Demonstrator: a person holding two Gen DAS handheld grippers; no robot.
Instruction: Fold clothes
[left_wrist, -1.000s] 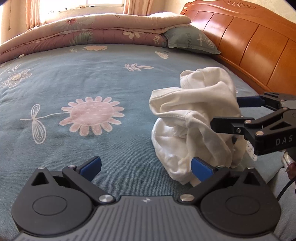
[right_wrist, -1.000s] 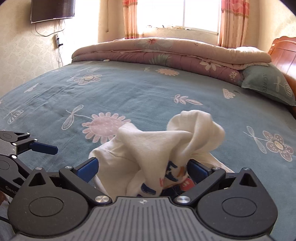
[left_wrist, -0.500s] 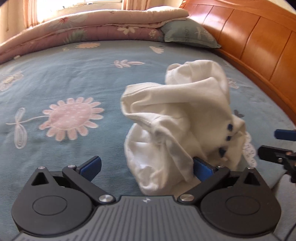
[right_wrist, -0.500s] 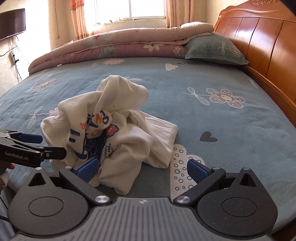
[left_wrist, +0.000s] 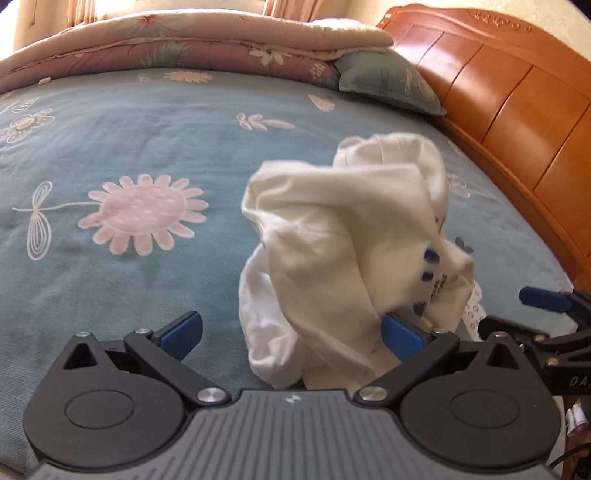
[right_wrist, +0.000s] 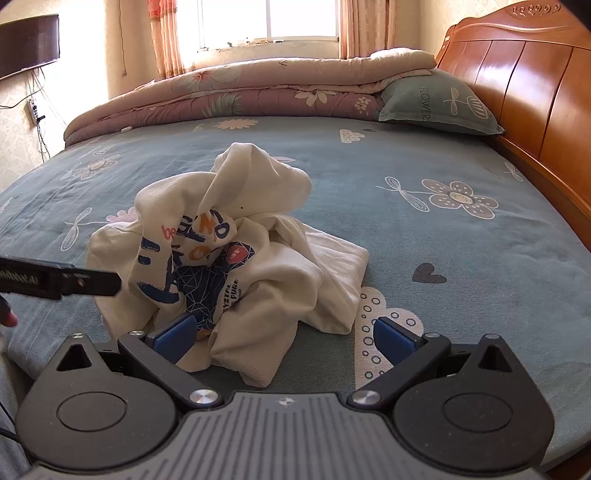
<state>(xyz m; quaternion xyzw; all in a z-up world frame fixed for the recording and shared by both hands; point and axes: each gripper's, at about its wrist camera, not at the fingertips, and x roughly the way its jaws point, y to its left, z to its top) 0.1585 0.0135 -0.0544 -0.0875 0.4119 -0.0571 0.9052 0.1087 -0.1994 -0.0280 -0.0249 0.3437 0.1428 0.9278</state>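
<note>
You're working over a bed covered by a blue-green sheet (right_wrist: 424, 236) printed with flowers, clouds and a dark heart. On it, near your edge, sits a crumpled white T-shirt (right_wrist: 258, 266) with a blue and orange print, bunched up into a peak, one flatter part spread to its right. Along the far side lies a folded pink floral quilt (right_wrist: 240, 96), and a grey-green pillow (right_wrist: 439, 103) rests at its right end, against the wooden headboard (right_wrist: 517, 88) that runs down the right side of the bed
</note>
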